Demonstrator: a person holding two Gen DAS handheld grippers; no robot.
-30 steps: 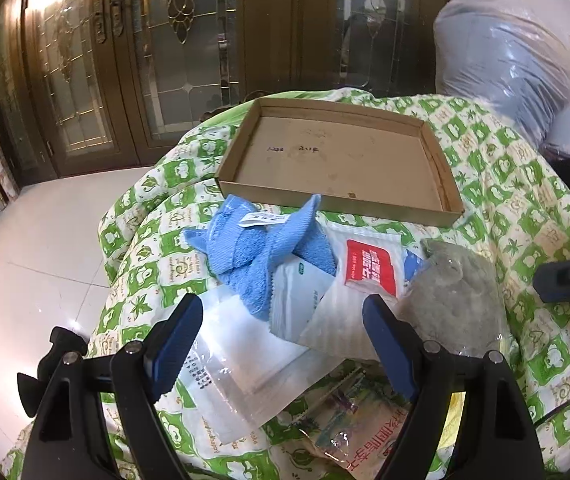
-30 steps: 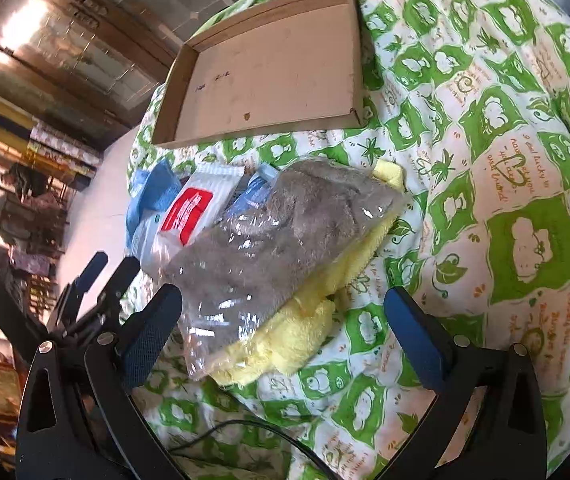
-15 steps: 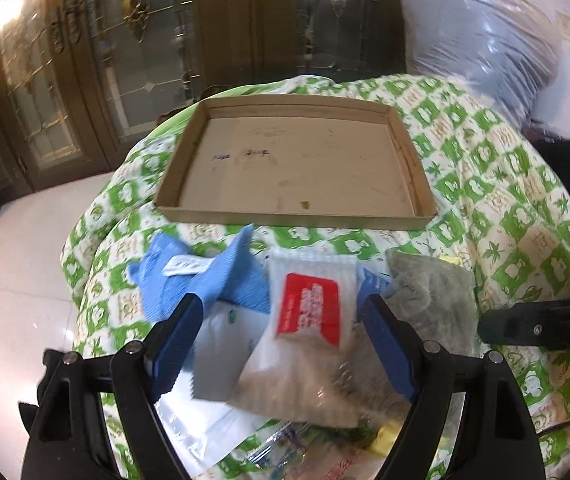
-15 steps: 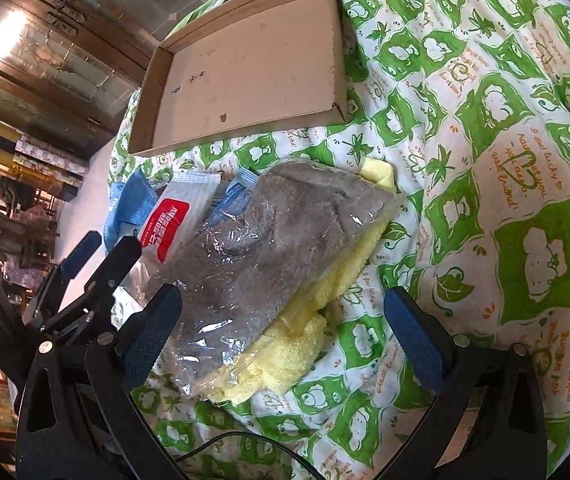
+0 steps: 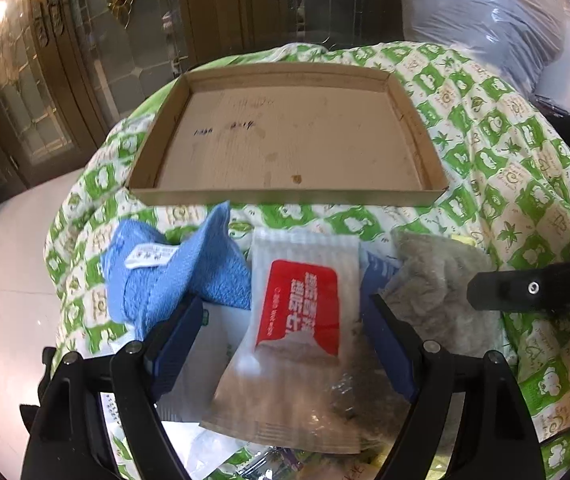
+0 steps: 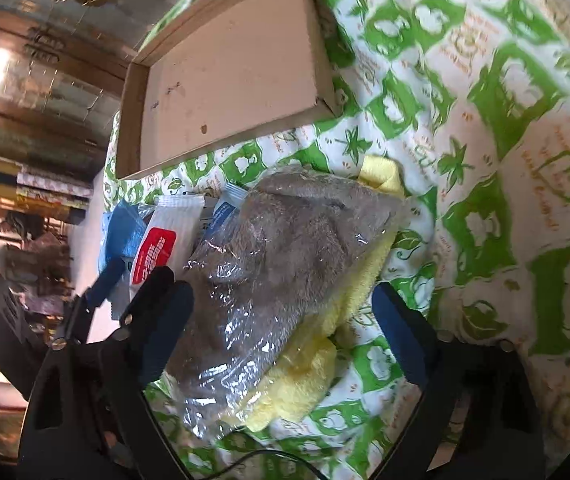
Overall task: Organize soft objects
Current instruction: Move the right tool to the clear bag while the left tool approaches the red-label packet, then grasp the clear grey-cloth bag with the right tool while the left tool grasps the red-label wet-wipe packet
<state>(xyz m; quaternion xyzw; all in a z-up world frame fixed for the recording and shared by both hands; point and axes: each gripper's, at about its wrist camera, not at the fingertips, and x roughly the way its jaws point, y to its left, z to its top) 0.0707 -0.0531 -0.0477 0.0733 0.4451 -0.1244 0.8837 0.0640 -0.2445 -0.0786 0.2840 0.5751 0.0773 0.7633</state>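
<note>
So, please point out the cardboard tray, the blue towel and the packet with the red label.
cardboard tray (image 5: 285, 196), left wrist view, near wall.
blue towel (image 5: 189, 276), left wrist view, folded middle.
red-label packet (image 5: 305, 308), left wrist view, red label.

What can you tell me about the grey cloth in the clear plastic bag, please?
The grey cloth in its clear bag looks like fluffy microfibre, folded, sealed in crinkled, shiny clear plastic. It lies slanted on top of a yellow towel, which rests on the green-and-white quilt. Its left side lies against a white packet with a red label. It lies between the closing right tongs; the left pad is at the bag's edge, the right pad is apart from it. The cardboard tray lies beyond, apart from it.
</note>
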